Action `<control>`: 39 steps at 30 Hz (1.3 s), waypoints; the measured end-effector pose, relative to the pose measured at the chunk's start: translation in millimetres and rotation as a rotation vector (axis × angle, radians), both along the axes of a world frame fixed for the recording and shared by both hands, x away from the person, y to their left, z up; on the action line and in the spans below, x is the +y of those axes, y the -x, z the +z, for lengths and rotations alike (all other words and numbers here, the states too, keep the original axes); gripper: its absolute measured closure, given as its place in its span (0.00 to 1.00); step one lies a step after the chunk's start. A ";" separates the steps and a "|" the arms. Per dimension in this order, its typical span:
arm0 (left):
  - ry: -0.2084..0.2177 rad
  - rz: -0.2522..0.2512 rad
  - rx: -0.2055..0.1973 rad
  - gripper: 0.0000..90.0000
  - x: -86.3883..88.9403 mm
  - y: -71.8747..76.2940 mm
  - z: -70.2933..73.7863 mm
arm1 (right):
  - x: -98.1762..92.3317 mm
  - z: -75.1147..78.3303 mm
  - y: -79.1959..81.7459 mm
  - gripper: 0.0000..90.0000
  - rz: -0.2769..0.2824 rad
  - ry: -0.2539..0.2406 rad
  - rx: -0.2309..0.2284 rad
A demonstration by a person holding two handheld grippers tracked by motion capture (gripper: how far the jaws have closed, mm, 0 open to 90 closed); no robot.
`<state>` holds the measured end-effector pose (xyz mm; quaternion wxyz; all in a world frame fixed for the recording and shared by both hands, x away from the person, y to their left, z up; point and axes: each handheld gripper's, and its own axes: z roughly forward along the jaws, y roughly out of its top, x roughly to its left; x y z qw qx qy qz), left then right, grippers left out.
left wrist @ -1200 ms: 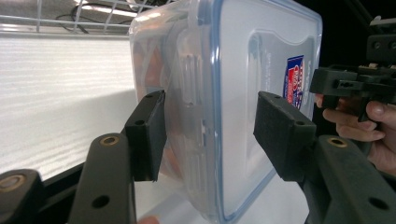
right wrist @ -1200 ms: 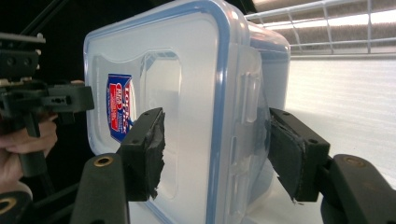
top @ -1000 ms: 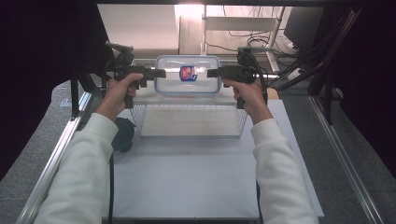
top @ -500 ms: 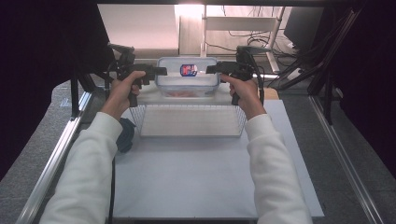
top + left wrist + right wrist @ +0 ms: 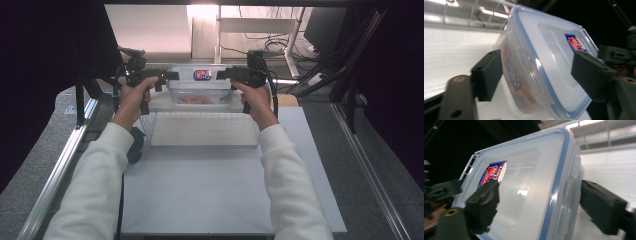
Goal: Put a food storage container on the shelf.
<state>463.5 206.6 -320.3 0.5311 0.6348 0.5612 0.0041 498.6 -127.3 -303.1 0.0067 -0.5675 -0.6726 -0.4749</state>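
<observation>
High view: clear plastic container [image 5: 200, 85] with blue-edged lid and red-and-blue label [image 5: 202, 75] at far end of white table [image 5: 200, 200], just beyond white wire basket [image 5: 200, 129], reddish contents visible through the wall. Left gripper [image 5: 170, 76] at the container's left end, right gripper [image 5: 222, 75] at its right end, each held level in a white-sleeved hand, tips pointing inward toward each other across the lid. Left gripper view: container end between the two black jaws, one jaw beside the side wall, the other over the lid near the label; jaws just been opening, gap visible on the wall side, pads not pressing. Right gripper view: same arrangement from the other end, lid clip [image 5: 570, 185] and blue rim between the jaws, clear gap at the wall-side jaw; jaws likewise just been opening, standing wide, no grip on the box. Contact of container with table hard to judge. Dark blue object [image 5: 134, 145] at left of basket, partly behind left sleeve.
</observation>
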 end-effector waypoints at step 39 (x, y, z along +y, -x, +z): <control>-0.411 -0.199 -0.141 0.25 -25.0 221.9 -125.1 | -79.3 -105.8 217.0 0.14 0.343 0.215 -0.337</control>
